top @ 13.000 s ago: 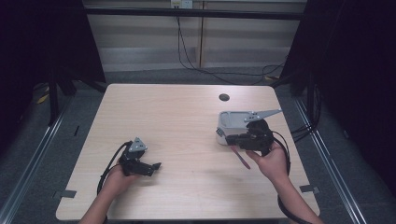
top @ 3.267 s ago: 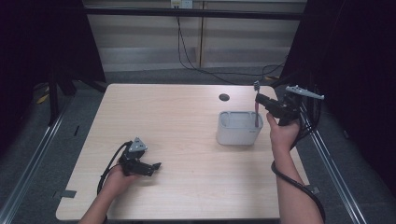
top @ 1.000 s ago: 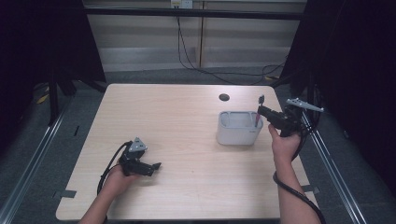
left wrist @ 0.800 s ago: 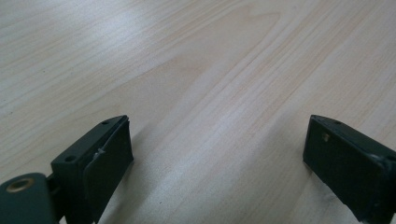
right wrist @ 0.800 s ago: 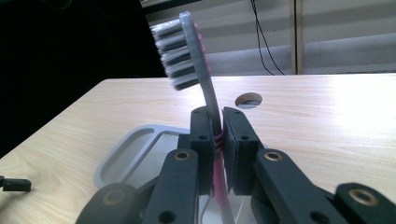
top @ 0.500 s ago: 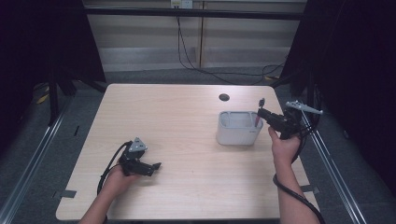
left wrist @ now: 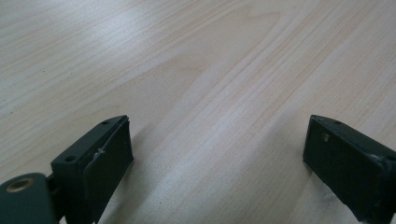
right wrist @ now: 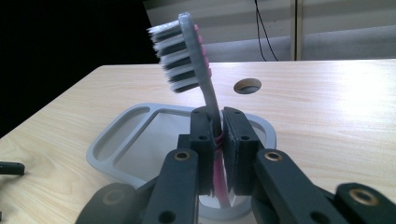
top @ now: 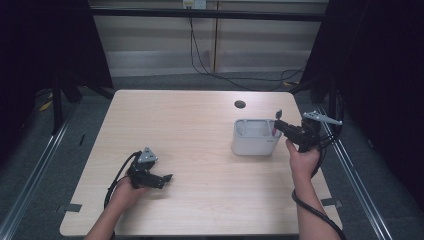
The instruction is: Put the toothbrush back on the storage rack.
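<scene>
One toothbrush point(right wrist: 205, 93), one grey holder point(top: 255, 137), two grippers

Black left gripper point(top: 165, 177) and right gripper point(top: 276, 123): brass-ringed pivots, screwed jaws, grey plates, trailing cables.

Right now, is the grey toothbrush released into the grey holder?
Not released: the right gripper is shut on the grey-and-pink toothbrush, bristles up, above the grey holder.

High view overhead, facing forward-down; 2 gripper views close, low — all share table point(top: 200, 150).
</scene>
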Tool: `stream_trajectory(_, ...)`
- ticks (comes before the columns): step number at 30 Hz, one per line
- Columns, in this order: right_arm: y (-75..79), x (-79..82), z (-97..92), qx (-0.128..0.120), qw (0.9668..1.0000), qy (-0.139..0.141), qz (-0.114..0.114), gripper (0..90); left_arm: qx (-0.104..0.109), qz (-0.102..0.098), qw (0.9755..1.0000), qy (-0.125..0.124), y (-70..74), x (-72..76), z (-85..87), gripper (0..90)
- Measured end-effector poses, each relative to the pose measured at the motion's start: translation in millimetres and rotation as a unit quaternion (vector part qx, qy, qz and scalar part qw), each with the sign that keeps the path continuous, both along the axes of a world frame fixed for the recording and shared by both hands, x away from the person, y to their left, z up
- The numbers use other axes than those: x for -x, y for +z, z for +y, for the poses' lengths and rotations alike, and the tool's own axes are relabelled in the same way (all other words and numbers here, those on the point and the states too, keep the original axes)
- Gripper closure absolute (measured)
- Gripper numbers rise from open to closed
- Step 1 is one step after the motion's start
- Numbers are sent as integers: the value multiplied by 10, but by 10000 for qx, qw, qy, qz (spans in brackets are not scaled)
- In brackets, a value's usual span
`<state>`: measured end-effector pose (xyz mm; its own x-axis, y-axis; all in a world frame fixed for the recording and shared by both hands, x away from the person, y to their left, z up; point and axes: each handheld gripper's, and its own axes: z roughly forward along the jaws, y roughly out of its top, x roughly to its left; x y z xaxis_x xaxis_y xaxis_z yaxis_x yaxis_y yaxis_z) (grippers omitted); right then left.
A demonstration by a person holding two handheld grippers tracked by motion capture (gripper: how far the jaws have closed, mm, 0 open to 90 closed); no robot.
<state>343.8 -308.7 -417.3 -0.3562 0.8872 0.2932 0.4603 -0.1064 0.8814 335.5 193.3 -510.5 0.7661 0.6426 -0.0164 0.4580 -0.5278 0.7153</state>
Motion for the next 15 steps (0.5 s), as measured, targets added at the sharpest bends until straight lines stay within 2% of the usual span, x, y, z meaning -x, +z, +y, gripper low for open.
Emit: stream_trajectory(15,-97,58,-33,5,10000,5,31,829,-5,0,10000,0,1,1,1,76)
